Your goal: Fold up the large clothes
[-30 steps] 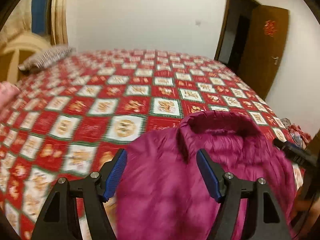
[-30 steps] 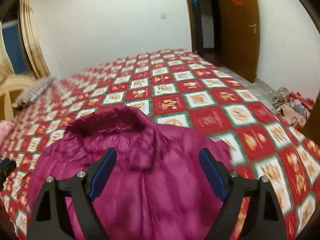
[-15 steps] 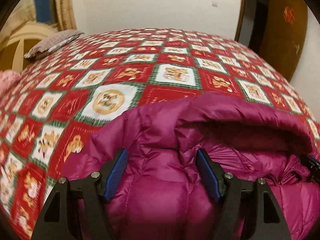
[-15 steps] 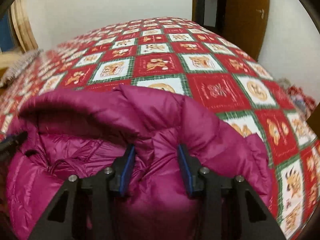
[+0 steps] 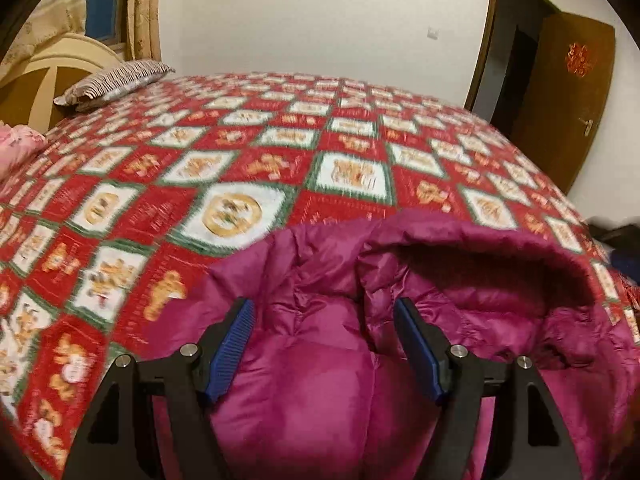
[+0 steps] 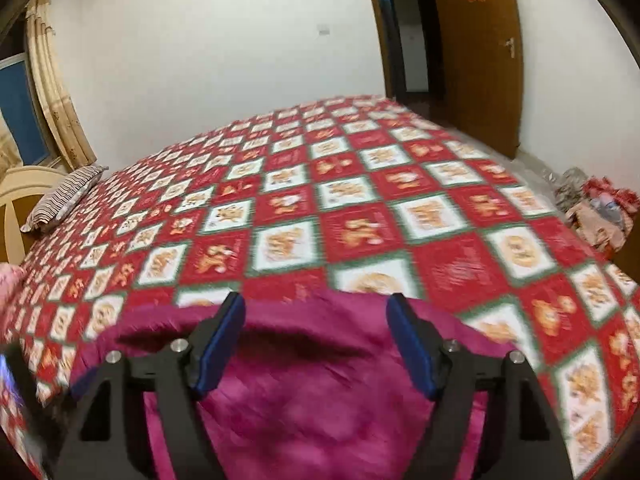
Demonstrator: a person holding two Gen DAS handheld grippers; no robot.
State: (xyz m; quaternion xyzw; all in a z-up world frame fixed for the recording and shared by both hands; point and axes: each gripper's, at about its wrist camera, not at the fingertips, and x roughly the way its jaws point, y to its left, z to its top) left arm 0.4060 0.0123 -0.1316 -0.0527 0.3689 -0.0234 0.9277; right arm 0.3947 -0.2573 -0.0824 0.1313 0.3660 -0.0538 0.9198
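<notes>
Between the jaws of the left gripper (image 5: 323,312) bulges the puffy magenta jacket (image 5: 320,380), its raised hood (image 5: 480,264) just right of them; ahead, the checked bedspread (image 5: 240,152) lies bare up to a striped pillow (image 5: 116,82) far left. Ahead of the right gripper (image 6: 316,308) the spread (image 6: 400,200) is likewise open

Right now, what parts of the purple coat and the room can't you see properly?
- Puffy jacket: sleeves and hem, cut off by the bottom edge and hidden behind the fingers, both views.
- Inside its collar: in shadow, left view.
- Bedspread pictures: motion-blurred.
- Heap on the floor: too small, right view.
</notes>
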